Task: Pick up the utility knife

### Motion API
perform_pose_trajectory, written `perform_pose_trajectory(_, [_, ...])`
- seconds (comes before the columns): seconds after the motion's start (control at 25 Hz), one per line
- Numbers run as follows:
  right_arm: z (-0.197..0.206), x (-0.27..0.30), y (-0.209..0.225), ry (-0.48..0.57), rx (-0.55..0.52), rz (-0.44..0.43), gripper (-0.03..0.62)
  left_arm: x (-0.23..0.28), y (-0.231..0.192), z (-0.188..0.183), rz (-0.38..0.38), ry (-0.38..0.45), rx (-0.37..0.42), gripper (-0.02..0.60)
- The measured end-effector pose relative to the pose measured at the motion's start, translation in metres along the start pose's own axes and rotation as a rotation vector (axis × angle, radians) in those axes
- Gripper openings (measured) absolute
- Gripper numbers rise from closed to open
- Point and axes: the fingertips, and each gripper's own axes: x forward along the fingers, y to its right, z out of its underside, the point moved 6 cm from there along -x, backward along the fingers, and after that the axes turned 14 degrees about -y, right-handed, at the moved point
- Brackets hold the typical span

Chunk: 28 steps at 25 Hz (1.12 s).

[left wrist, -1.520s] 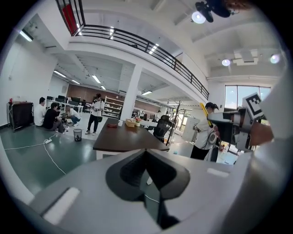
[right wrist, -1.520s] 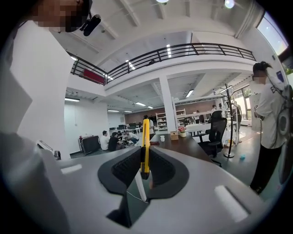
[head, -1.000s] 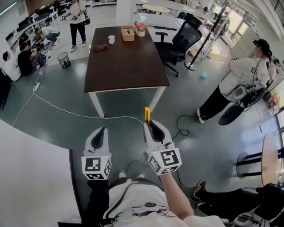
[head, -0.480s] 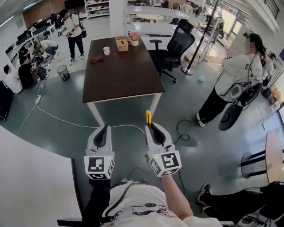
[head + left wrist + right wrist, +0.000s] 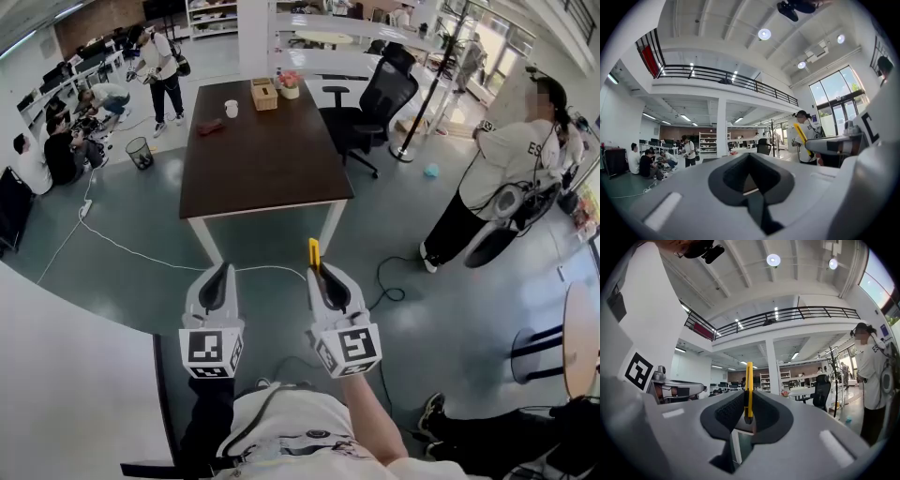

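The yellow utility knife (image 5: 313,251) stands up out of my right gripper (image 5: 323,275), which is shut on it and held in the air over the grey floor. In the right gripper view the knife (image 5: 749,390) is a thin yellow strip pinched between the two black pads. My left gripper (image 5: 218,278) hangs beside it to the left, level with it, shut with nothing between its jaws (image 5: 749,185). From the left gripper view the knife (image 5: 800,137) shows off to the right.
A dark brown table (image 5: 262,141) with white legs stands ahead, carrying a cup, a tissue box and a flower pot at its far end. A black office chair (image 5: 371,98) is to its right. A person in white (image 5: 497,178) stands at right. A white cable (image 5: 122,242) crosses the floor.
Both grippers hold about the same place in view, the knife still clamped in the right one. The scene has shifted slightly as the head moved; the standing person at right shifted a little.
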Motion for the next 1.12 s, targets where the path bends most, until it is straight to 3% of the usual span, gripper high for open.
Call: perform_pose_trajectory(1.12, [0.0021, 0.0021, 0.0006, -0.015, -0.005, 0.002, 0.051, 0.0052, 0.0002, 0.0102, 0.010, -0.029, -0.015, -0.002])
